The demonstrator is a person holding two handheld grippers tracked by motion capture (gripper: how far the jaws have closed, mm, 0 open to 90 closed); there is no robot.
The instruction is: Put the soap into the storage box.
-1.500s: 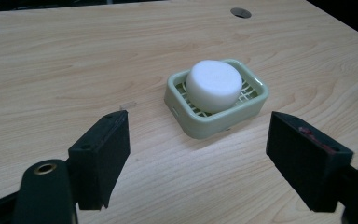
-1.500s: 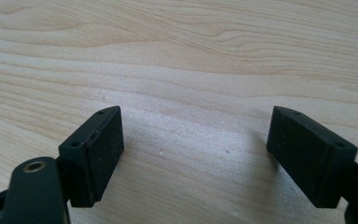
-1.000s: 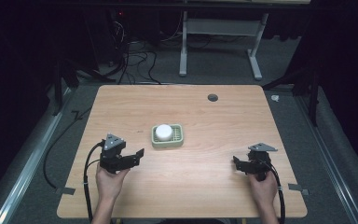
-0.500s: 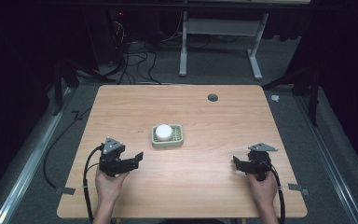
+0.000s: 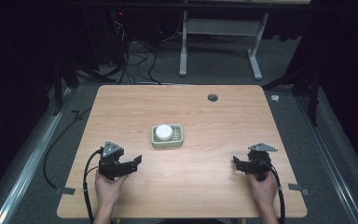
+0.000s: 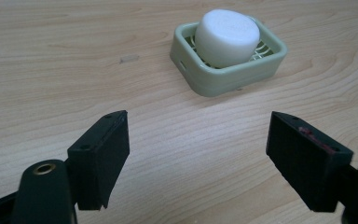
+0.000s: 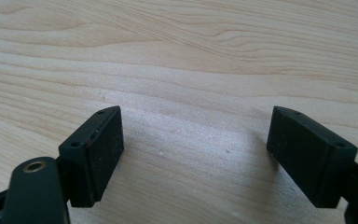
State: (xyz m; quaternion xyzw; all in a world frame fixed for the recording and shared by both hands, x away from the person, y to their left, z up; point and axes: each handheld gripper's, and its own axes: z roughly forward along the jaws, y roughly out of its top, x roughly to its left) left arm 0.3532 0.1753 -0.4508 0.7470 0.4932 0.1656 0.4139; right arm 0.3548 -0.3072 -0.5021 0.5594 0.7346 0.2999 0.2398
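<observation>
Left hand-held gripper (image 6: 198,158): jaws spread, empty, lower frame. White soap (image 6: 227,37) sits in green dish (image 6: 214,79), upper right. Approach level, straddle soap, likely clearing dish rim. Right hand-held gripper (image 7: 196,158): spread over bare bench (image 7: 191,56).

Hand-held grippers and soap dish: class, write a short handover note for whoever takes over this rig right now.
Left hand-held gripper: open, empty, low over the table's near left, aimed at the soap dish.
Right hand-held gripper: open, empty, near right, over bare wood.
Things: white soap bar sits in the green soap dish at the middle of the table.
Done: nothing grasped; soap and dish untouched.
Left: probably close in with the left gripper, which is nearer and already faces the soap.
</observation>
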